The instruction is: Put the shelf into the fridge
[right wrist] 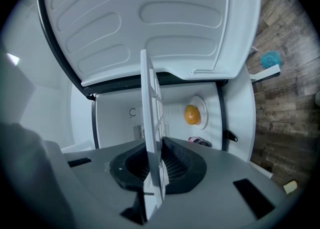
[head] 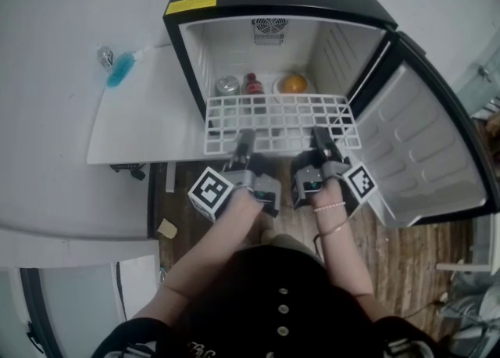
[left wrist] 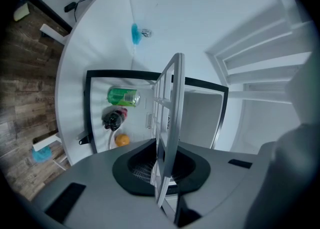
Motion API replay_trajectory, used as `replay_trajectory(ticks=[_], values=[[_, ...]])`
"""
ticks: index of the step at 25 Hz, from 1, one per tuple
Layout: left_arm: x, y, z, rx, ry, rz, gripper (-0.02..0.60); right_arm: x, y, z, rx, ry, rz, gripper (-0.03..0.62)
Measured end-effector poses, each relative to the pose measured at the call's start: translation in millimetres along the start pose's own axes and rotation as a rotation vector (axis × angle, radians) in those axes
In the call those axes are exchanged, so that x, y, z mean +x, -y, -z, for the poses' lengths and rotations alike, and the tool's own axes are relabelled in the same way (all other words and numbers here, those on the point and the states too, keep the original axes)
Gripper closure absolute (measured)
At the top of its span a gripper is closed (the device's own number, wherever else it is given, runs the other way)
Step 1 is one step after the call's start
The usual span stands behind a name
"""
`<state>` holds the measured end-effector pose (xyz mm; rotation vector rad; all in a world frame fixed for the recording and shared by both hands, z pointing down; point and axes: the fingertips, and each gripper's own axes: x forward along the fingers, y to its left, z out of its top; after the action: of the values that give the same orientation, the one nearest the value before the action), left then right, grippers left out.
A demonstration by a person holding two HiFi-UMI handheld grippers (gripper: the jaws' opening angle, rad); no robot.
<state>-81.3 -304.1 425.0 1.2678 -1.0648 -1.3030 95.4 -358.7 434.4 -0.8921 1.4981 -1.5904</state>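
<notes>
The left gripper point(head: 244, 143) and right gripper point(head: 322, 140) each clamp tight on the shelf point(head: 281, 119) at its near edge.

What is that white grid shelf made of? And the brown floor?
The shelf looks like wire coated smooth white, or maybe solid plastic: thin straight bars in a grid. The floor looks like wood planks, or wood-print laminate: brown grain and board seams.

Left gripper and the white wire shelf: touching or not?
Touching. The left gripper view shows the left gripper clamped on the shelf, with the shelf's edge pinched between the two jaws.
</notes>
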Motion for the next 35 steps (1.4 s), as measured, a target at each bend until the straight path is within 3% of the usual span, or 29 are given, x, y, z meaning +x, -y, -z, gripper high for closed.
replay_trajectory(ticks=[18,35], values=[[-4,-3,-2,-0.003,0.058,0.002,0.548,11,1,3,-0.006,-0.049,0.009,0.557],[4,-7,1,0.004,0.057,-0.01,0.548,12,11,-7,-0.012,-0.022,0.03,0.559]])
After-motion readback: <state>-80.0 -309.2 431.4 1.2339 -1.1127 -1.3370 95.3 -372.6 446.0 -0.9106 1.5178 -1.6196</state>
